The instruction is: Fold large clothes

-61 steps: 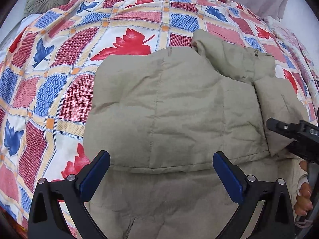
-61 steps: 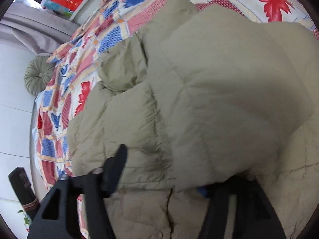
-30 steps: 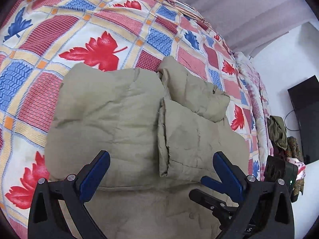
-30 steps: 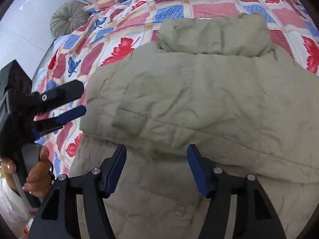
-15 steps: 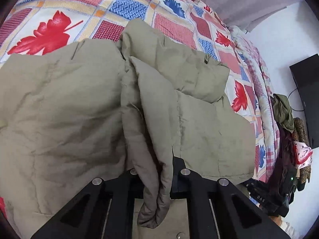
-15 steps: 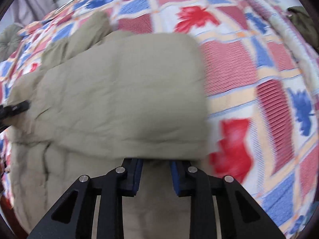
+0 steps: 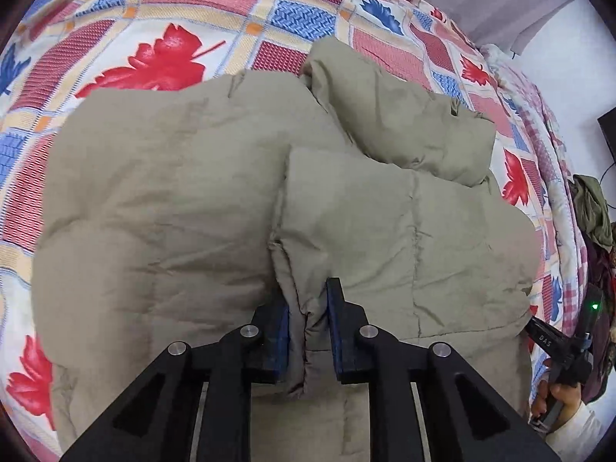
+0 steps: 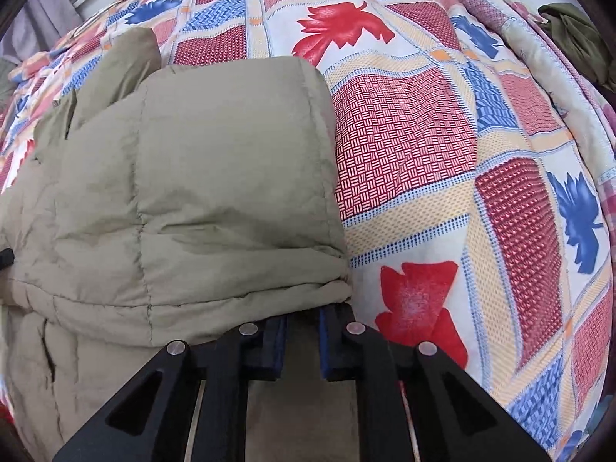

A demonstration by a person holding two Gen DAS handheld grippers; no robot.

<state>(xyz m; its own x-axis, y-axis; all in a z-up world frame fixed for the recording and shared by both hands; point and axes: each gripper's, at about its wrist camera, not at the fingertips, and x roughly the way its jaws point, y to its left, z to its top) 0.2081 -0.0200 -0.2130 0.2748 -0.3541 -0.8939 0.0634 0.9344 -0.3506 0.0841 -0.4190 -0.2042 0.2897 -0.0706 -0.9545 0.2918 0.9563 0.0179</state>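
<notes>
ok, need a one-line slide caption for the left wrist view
Left hand-held gripper pinching a folded edge of the khaki puffer jacket on a leaf-patterned bedspread.

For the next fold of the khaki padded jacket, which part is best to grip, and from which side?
Probably the near hem edge of the folded panel of the khaki padded jacket, approached from the near side. There the layers form a thin lip; the left gripper already pinches it.
</notes>
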